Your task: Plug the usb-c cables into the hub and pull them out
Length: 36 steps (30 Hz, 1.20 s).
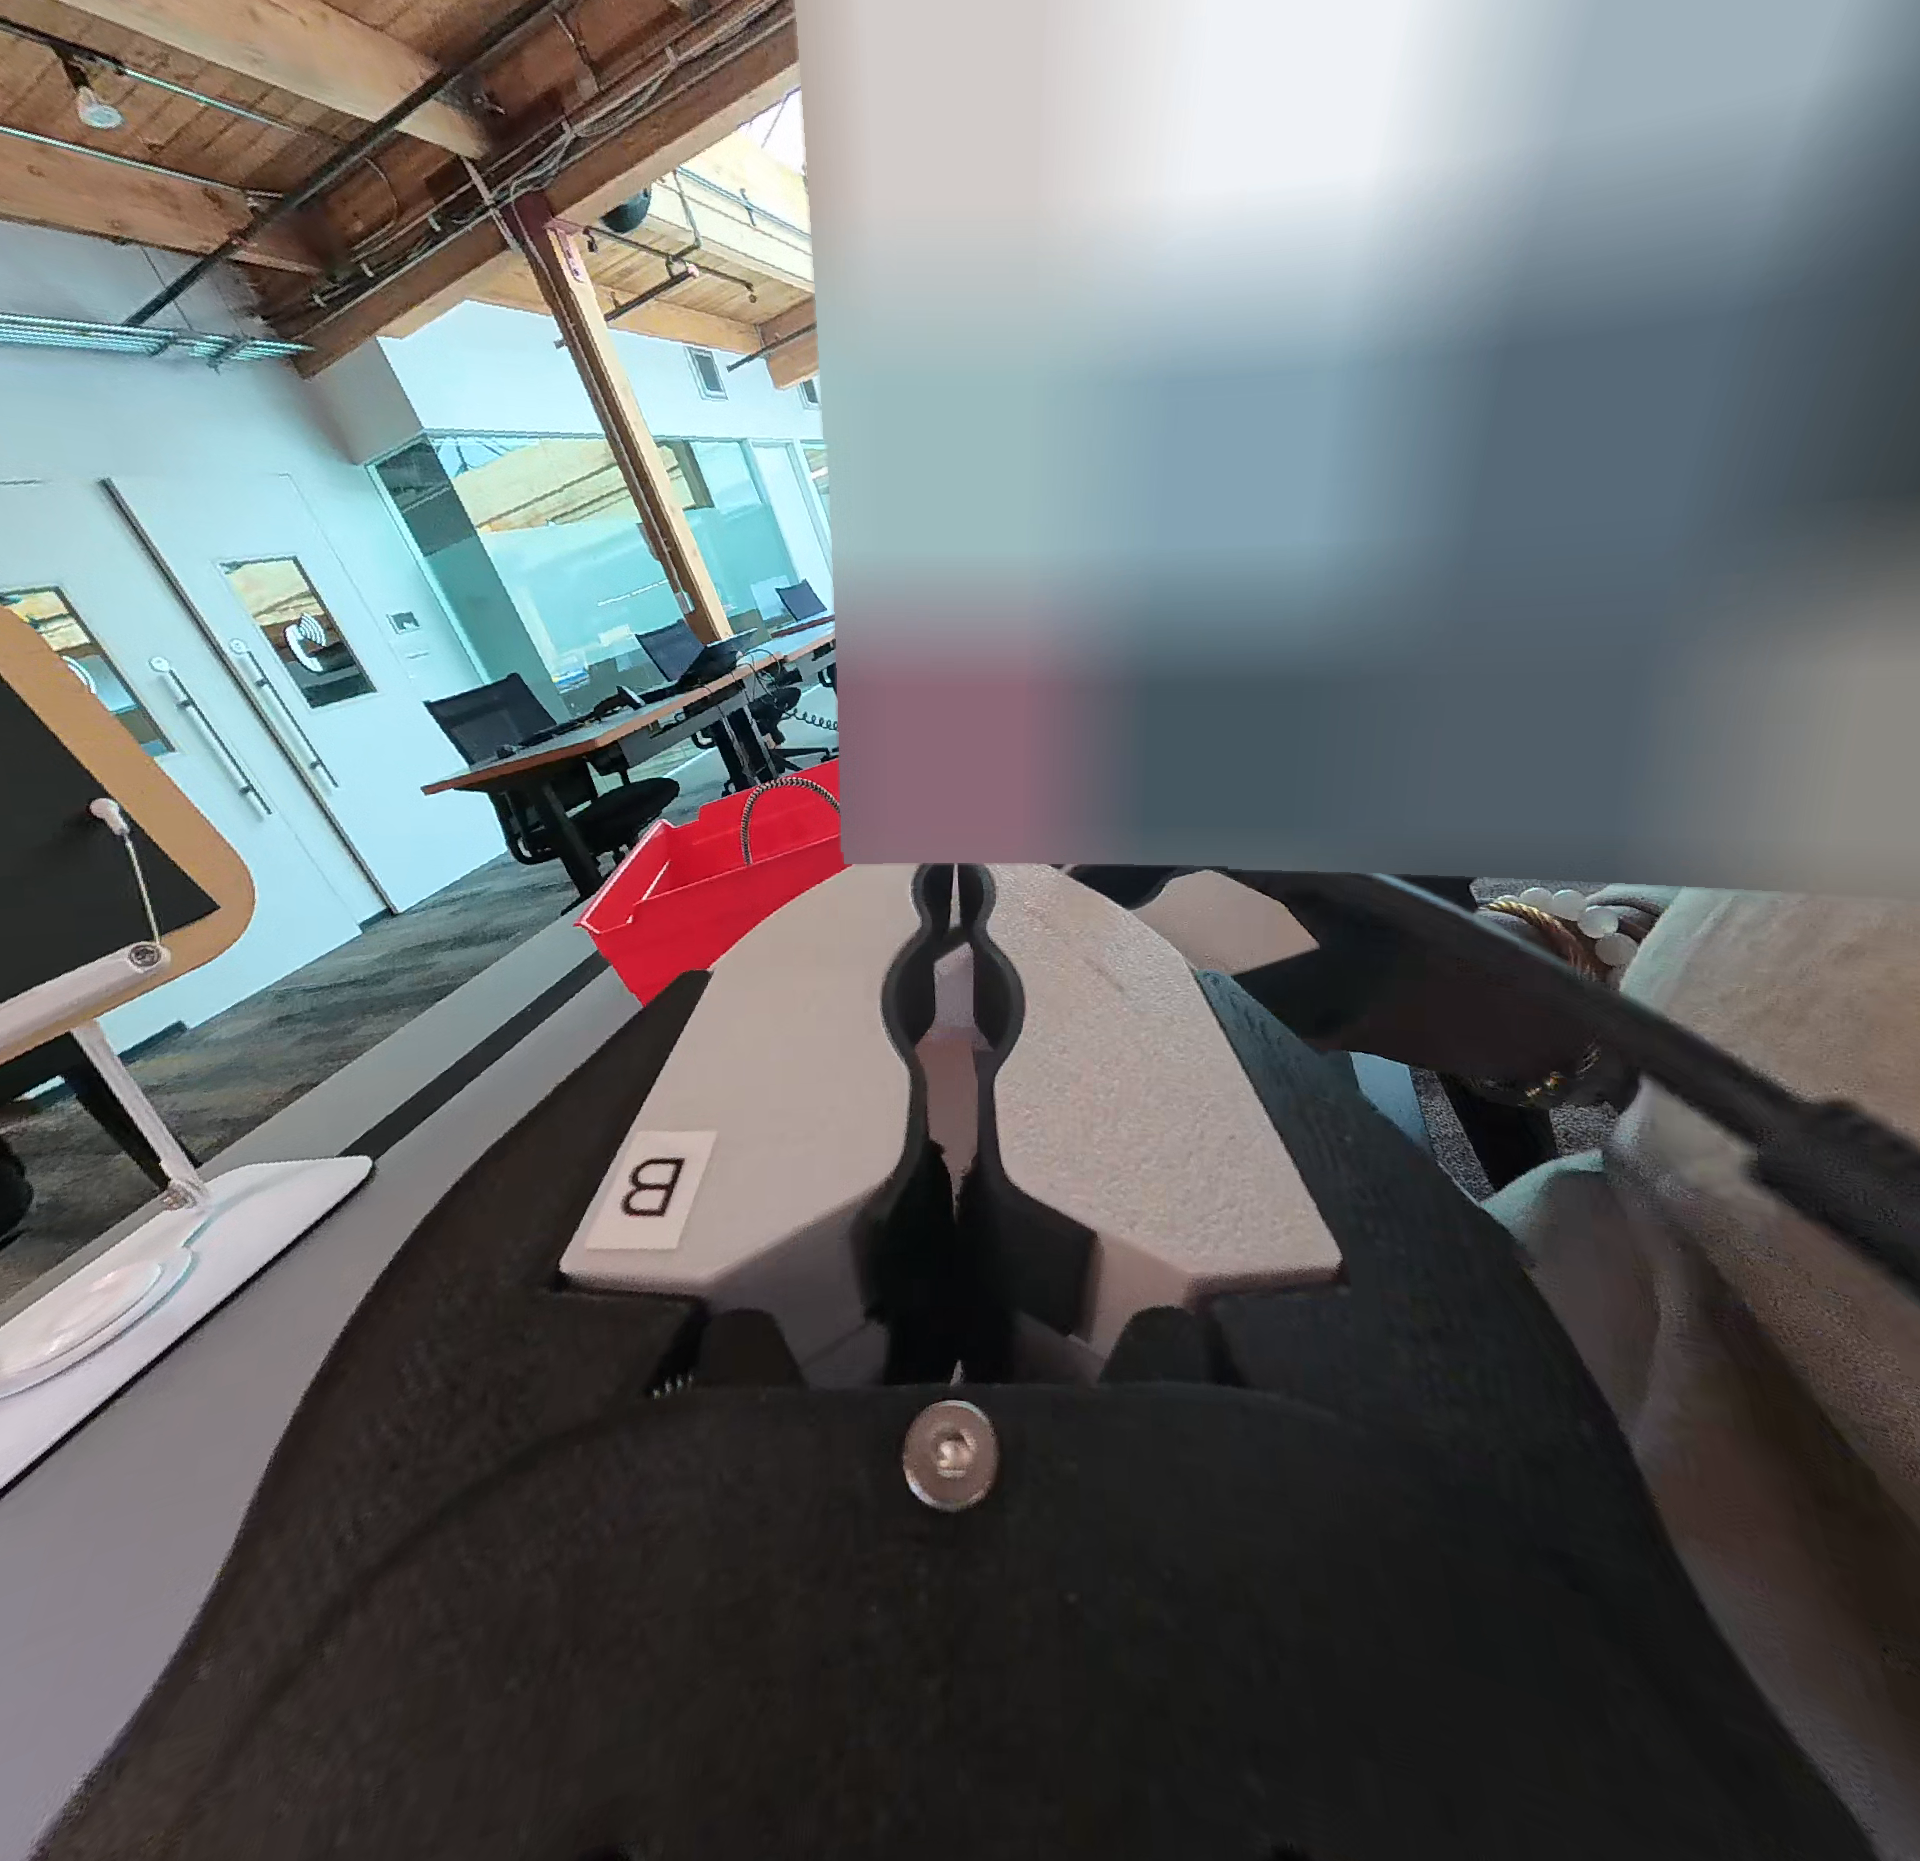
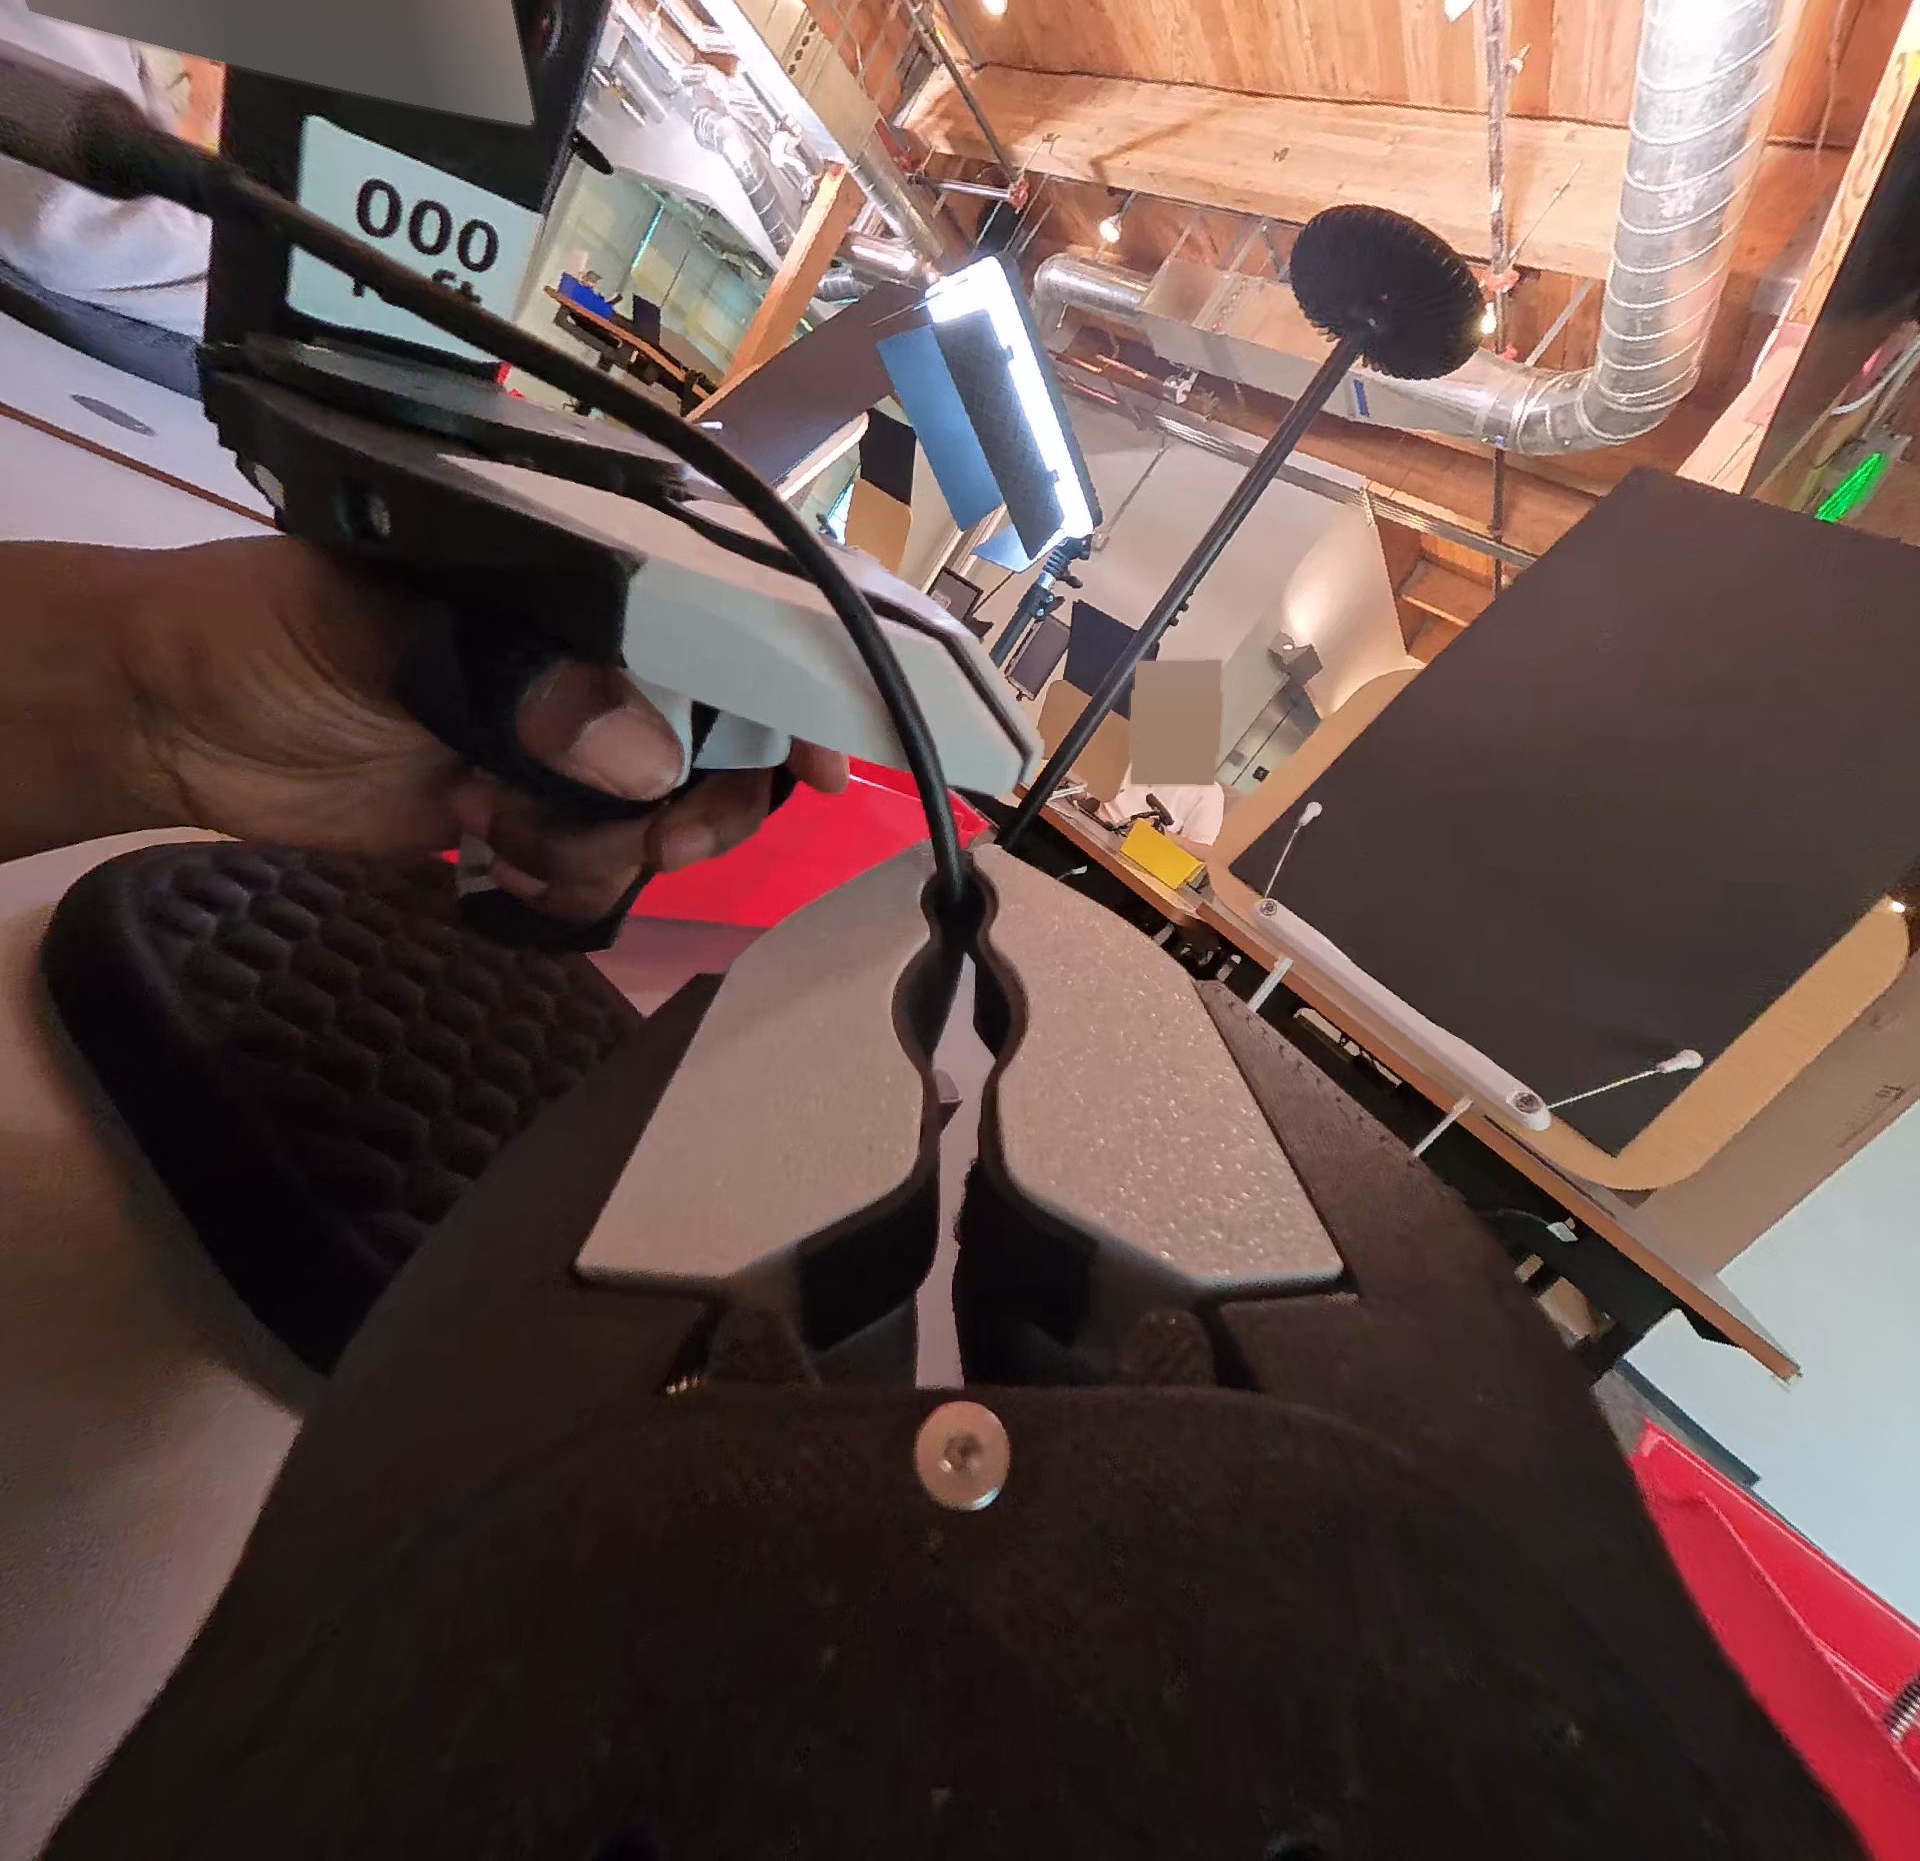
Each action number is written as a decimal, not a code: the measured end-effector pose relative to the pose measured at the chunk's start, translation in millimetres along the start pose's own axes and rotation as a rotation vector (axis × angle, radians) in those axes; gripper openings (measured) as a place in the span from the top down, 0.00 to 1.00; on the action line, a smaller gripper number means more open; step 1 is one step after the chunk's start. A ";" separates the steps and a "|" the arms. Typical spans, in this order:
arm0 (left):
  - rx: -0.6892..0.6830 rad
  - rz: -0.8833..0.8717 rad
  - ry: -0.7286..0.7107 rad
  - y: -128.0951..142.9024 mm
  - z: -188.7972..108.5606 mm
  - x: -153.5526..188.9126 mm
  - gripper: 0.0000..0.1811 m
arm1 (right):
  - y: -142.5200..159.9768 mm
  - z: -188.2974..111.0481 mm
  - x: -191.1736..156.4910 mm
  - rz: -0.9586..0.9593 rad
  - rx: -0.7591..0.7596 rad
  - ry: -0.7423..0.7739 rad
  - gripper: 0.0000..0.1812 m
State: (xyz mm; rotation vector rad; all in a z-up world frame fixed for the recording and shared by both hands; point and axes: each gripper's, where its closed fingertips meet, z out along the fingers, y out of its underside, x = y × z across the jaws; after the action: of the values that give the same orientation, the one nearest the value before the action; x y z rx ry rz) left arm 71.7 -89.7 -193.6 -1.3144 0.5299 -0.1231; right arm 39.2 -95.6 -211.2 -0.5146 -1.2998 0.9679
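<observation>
Left to right: the left gripper is clenched, its fingers pressed together with nothing I can make out between them. The red bin sits just beyond it. The right gripper is clamped on a black cable that arcs up and back to the far left, past the hand holding the other tool. No hub in sight, so I'd guess nothing's plugged right now.

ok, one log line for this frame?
right gripper: shut on thin black cable | left gripper: shut, contents unclear | hub: not visible | red plastic bin: behind
</observation>
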 end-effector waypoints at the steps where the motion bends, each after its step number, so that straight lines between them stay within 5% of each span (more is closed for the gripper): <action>1: -0.001 0.001 -0.001 0.5 0.0 -0.1 1.00 | 1.1 0.9 -0.9 0.006 -0.007 -0.002 1.00; 23: -0.082 -0.047 -0.042 19.7 0.9 -8.6 0.95 | 23.5 -2.6 31.5 0.185 -0.107 0.125 1.00; 36: -0.324 0.029 -0.100 66.0 7.8 -14.7 0.74 | 28.6 -10.6 52.9 0.434 -0.089 0.139 1.00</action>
State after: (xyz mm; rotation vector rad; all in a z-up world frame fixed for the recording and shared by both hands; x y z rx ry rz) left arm 48.5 -59.6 -250.1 -1.6190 0.4967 0.0551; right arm 39.2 -34.7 -206.5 -0.9432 -1.1305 1.2095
